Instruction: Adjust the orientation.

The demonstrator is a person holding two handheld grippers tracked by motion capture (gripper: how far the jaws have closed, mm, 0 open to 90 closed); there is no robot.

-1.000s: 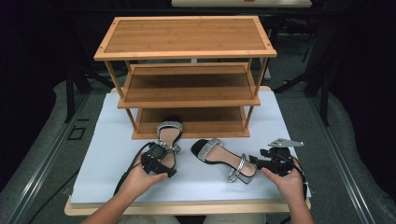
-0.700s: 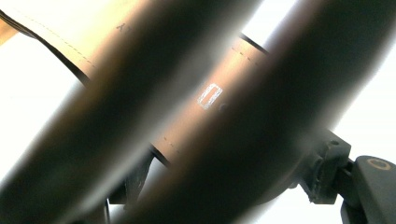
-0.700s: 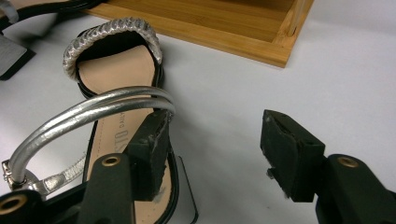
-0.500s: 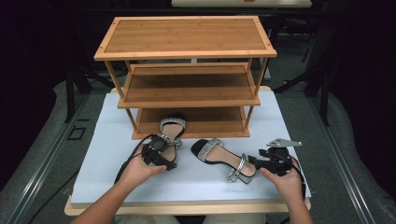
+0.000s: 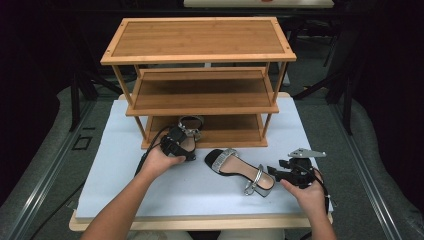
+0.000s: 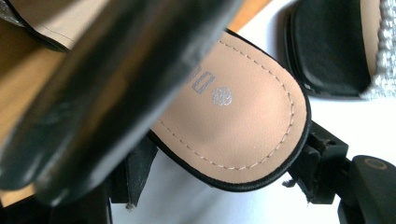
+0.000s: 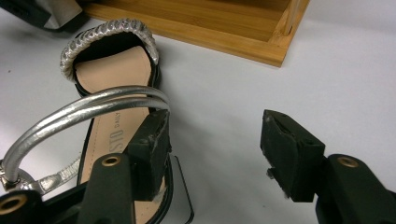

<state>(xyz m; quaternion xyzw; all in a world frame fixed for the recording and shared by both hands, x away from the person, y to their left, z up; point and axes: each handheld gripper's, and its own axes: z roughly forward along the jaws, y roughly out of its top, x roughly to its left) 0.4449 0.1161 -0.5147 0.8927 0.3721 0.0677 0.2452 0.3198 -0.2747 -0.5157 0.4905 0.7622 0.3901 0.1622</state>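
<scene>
High view: pale table [image 5: 125, 175] amid dark room; left gripper [image 5: 176, 142] clamps sandal [image 5: 189, 131], right gripper [image 5: 292, 171] agape.

1. In the left gripper view, a blurred black strap [image 6: 107, 88] crosses the tan-insoled black sandal [image 6: 243, 126], hiding its front.
2. A second black sandal with a silver strap [image 6: 336, 46] is cut off by the top right edge.
3. In the high view, the left gripper [image 5: 176, 142] covers the heel of the sandal it holds; its jaws cannot be made out.
</scene>
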